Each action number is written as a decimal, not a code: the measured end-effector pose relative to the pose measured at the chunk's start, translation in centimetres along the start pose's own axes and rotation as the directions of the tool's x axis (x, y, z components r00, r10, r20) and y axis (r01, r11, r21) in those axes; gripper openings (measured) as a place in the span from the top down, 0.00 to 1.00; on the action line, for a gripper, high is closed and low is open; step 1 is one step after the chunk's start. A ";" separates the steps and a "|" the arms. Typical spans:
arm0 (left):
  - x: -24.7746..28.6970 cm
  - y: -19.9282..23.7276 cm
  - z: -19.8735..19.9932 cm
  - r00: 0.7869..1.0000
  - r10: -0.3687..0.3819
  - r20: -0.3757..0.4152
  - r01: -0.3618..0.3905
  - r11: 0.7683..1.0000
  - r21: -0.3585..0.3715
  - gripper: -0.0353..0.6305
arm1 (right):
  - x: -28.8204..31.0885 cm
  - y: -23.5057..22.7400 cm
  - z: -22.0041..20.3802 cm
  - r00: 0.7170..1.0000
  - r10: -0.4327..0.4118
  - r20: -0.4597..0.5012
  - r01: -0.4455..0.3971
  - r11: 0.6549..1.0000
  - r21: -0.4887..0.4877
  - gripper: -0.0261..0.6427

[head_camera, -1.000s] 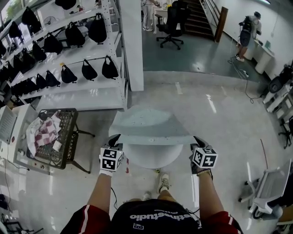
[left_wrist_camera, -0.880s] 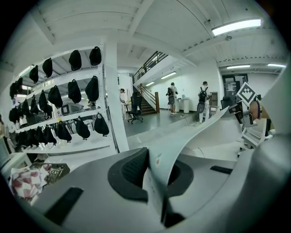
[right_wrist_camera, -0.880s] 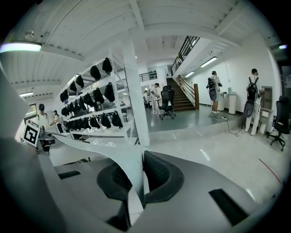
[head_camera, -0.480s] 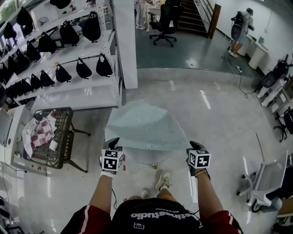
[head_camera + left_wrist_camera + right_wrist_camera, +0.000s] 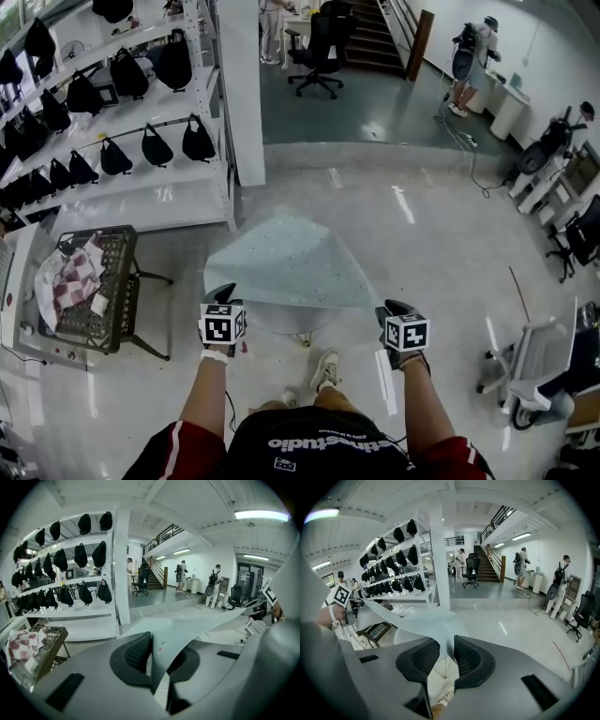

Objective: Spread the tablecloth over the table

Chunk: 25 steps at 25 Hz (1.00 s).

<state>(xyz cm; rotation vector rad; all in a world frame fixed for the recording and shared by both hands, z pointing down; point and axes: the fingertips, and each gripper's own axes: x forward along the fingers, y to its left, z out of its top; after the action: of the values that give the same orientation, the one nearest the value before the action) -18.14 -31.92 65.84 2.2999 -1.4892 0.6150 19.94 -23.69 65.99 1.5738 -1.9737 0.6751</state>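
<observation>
While held by its two near corners, tablecloth [image 5: 281, 267]: pale blue-green, thin, stretched taut between the grippers, with its far part narrowing to a point. It hangs over a round white table [image 5: 281, 321], whose near rim shows under the cloth's near edge. Whether the cloth rests on the tabletop cannot be told.

Left gripper [image 5: 223, 298]: clamped on the left near corner. In the left gripper view [image 5: 158, 653] the cloth [image 5: 187, 630] runs edge-on between the two black ribbed pads. The jaws have just eased open slightly, with the cloth pinched between them.

Right gripper [image 5: 389, 309]: clamped on the right near corner. In the right gripper view [image 5: 446, 656] the pads stand close together on a fold of cloth [image 5: 426, 623], which sweeps off toward the other gripper.

Shoe [image 5: 323, 367]: the person's own, on the floor just short of the table.

Basket [image 5: 117, 291]: dark wire, on legs, left of the table and apart from it, holding a checked rag [image 5: 61, 281].

Rack [image 5: 141, 183]: white shelves beyond the basket, hung with black bags [image 5: 155, 145].

Column [image 5: 242, 84]: white, beside the rack.

Chair [image 5: 314, 52]: black, on castors, far off.

Bystander [image 5: 466, 56]: standing at a far counter.
</observation>
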 end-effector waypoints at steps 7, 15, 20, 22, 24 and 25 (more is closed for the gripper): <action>-0.7 -0.6 -0.3 0.999 -0.040 -0.020 0.039 0.999 -0.035 0.84 | -0.5 0.1 -0.6 1.000 0.014 0.000 -0.014 0.999 0.029 0.92; -1.6 -0.4 -1.2 0.999 -0.002 -0.052 0.000 1.000 -0.031 0.69 | -0.6 0.2 -0.3 0.995 0.094 0.012 -0.095 0.994 0.062 0.92; -3.7 0.4 -3.2 0.996 0.056 -0.071 -0.060 0.997 -0.051 0.64 | -0.5 0.9 -0.9 0.992 0.122 0.021 -0.123 0.990 0.063 0.92; -4.8 0.9 -3.7 0.995 0.075 -0.072 -0.080 0.994 -0.071 0.60 | -0.5 1.2 -1.0 0.990 0.138 0.023 -0.139 0.989 0.058 0.92; -6.0 1.5 -4.2 0.993 0.094 -0.071 -0.100 0.991 -0.092 0.58 | -0.4 1.5 -1.3 0.988 0.153 0.023 -0.154 0.986 0.059 0.92; -6.7 1.9 -4.4 0.992 0.104 -0.066 -0.111 0.988 -0.109 0.58 | -0.3 1.8 -1.5 0.987 0.162 0.021 -0.163 0.985 0.058 0.92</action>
<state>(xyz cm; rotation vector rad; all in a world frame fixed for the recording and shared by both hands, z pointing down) -23.08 -25.32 66.12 2.1098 -1.5863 0.6070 18.38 -22.16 66.79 1.4672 -2.1291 0.7943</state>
